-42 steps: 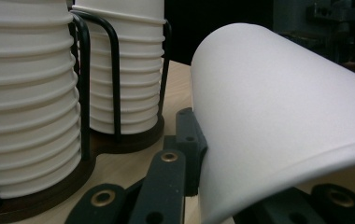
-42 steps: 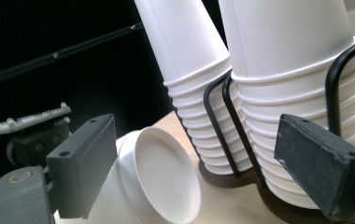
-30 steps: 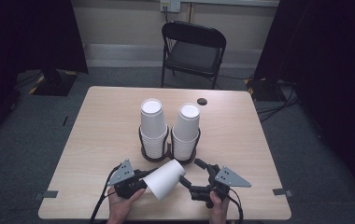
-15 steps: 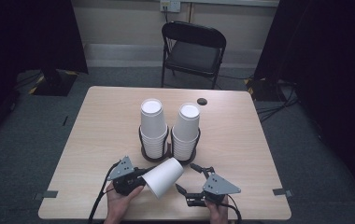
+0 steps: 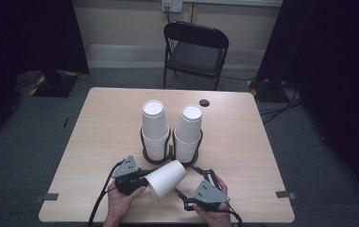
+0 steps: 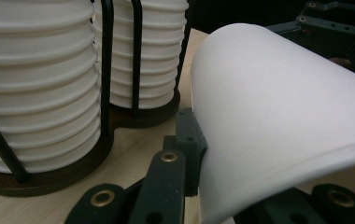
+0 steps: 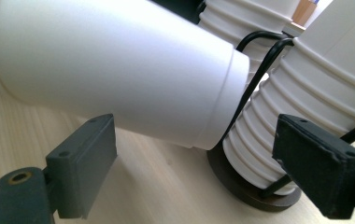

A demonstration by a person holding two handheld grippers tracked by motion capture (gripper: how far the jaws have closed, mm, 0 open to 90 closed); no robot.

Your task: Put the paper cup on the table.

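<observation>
From the high view, your left tongs (image 5: 144, 182) are clamped on the single white paper cup (image 5: 166, 179), which lies tilted on its side above the near part of the pale wooden desk (image 5: 102, 123), just in front of the two stacks. Your right tongs (image 5: 194, 182) sit just right of that cup, jaws spread wide with nothing pinched between them. Behind the cup stand the left stack of white paper cups (image 5: 153, 126) and the right stack of white paper cups (image 5: 188, 131), each upright in the black wire holder with dark round bases (image 5: 170, 152). A small dark round object (image 5: 204, 102) lies on the desk beyond them, and a black folding chair (image 5: 194, 52) stands past the far edge.

In the left gripper view, your tongs (image 6: 241, 186) grip the cup (image 6: 283, 116) at its rim end, one jaw pressed against its outer wall; the stacks stand at the left.

In the right gripper view, your tongs (image 7: 208, 163) stand wide apart, below the cup's (image 7: 115, 70) narrow end and not touching it. That end lies right by the wire holder (image 7: 255, 70).
</observation>
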